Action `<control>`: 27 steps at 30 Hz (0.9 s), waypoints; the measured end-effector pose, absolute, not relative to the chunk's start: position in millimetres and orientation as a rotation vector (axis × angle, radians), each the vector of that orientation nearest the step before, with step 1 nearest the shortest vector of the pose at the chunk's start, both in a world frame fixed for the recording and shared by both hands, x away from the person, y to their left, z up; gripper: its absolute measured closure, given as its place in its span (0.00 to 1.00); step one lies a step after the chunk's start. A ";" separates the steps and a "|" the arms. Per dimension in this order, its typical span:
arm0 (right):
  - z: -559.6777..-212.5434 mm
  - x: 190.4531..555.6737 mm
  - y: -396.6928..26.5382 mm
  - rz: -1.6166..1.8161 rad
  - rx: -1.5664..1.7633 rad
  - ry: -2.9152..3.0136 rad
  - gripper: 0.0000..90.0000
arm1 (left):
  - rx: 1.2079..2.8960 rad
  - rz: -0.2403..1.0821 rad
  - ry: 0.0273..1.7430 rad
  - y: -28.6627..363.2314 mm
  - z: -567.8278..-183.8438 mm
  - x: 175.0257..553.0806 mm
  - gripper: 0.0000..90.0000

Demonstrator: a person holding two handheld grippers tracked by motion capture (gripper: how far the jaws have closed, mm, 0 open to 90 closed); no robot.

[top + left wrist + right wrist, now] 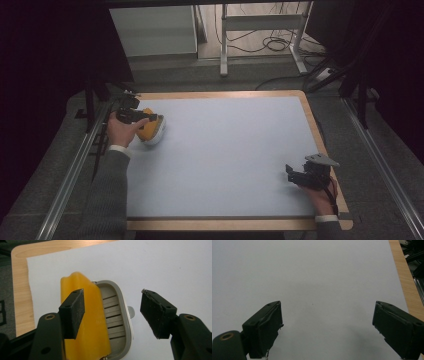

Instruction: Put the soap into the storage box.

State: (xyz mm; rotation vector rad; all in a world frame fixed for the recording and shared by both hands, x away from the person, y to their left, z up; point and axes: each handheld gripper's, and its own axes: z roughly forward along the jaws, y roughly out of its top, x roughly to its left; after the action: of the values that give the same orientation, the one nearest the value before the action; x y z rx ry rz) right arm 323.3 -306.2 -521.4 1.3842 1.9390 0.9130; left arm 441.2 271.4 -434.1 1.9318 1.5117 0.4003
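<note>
Upper left of the high view, the left gripper [145, 117] straddles a yellow-lidded container [152, 131] with jaws spread; closing off-centre could skid it. The right gripper [327, 330] rests released.

White sheet [225, 155] on wood-edged table [320, 135], metal frame legs [223, 45], floor cables [272, 45]

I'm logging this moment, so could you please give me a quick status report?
Left gripper open over the yellow sponge in its grey dish, far left corner. Right gripper open over bare mat. Nothing in the way.
</note>
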 end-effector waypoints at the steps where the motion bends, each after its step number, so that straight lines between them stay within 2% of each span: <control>1: -521.5 323.3 -306.2 0.913 1.384 1.939 0.10 | 1.933 0.399 1.501 271.0 -434.2 439.4 0.40; 12: -520.3 322.6 -307.0 0.918 1.383 1.932 0.10 | 1.972 0.313 1.340 256.5 -438.6 415.8 0.37; 18: -519.2 321.4 -307.3 0.918 1.380 1.928 0.10 | 2.010 0.309 1.216 236.8 -449.1 388.5 0.36; 27: -518.0 320.4 -306.9 0.919 1.377 1.928 0.10 | 2.035 0.262 1.136 219.7 -470.5 358.5 0.36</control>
State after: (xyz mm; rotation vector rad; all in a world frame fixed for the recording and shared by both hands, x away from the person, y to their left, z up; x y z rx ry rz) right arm 320.4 -306.9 -518.0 1.3774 1.9281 0.9186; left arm 358.5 219.7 -470.5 2.0346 1.1355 0.2616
